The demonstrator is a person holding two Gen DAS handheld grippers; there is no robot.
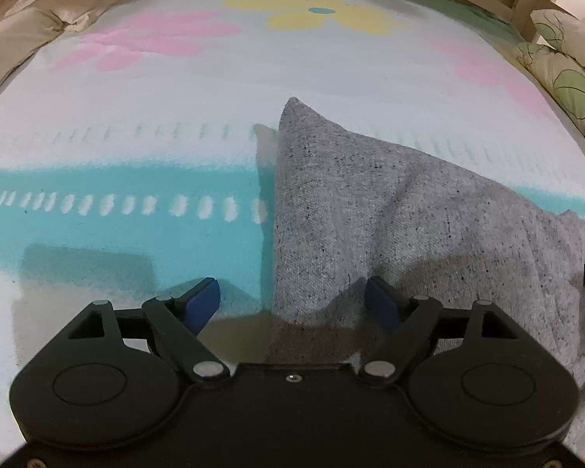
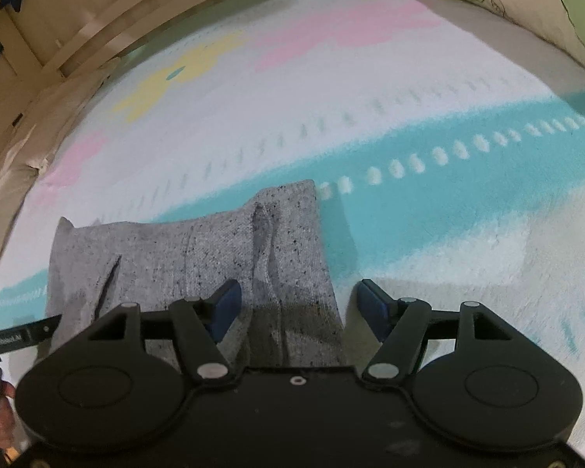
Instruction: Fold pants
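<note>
Now the grey pants (image 1: 390,234) lie bunched in a partial fold on the flowered blanket (image 1: 136,156), toward 3 o'clock of the spread, empty left gripper (image 1: 292,304) and 11 o'clock of the equally spread right gripper (image 2: 296,308), so next likely comes pinching the near edge.

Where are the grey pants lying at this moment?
The grey pants lie folded on the flowered blanket, across its teal stripe, just ahead of both open grippers: right of centre in the left wrist view, left of centre in the right.
</note>
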